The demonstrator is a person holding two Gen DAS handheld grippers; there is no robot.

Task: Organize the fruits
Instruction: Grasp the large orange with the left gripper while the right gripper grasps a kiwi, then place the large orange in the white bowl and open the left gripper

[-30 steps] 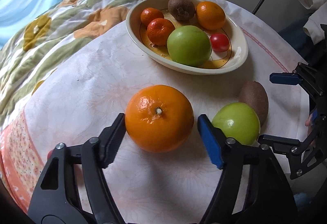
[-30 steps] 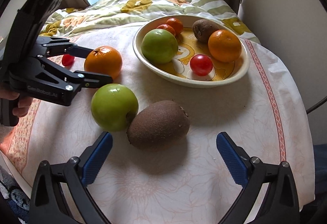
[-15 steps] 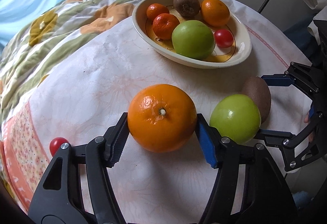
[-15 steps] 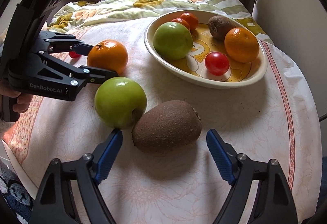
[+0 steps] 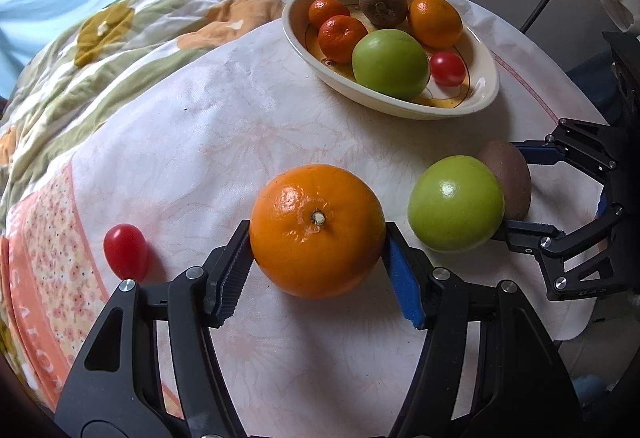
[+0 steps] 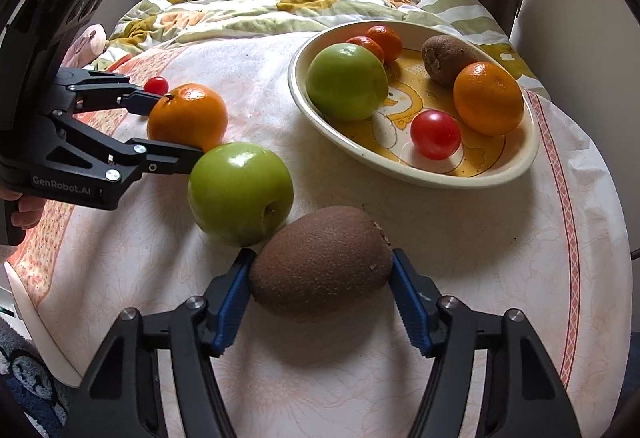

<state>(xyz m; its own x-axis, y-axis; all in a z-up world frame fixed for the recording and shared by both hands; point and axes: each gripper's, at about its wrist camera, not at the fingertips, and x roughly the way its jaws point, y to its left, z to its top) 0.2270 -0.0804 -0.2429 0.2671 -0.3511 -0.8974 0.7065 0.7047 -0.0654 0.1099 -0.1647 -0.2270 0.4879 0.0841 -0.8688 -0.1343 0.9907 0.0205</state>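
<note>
Blue pads now closed in from wide: my left gripper clamps the orange, my right gripper clamps the kiwi, both fruits still on the desk by the green apple, ready to lift to the bowl.

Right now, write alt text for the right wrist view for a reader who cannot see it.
The right tool is shut on a brown kiwi lying on a cloth-covered table, a loose green apple just behind it. To the left, the left tool grips an orange; beyond sits a bowl of fruit.
</note>
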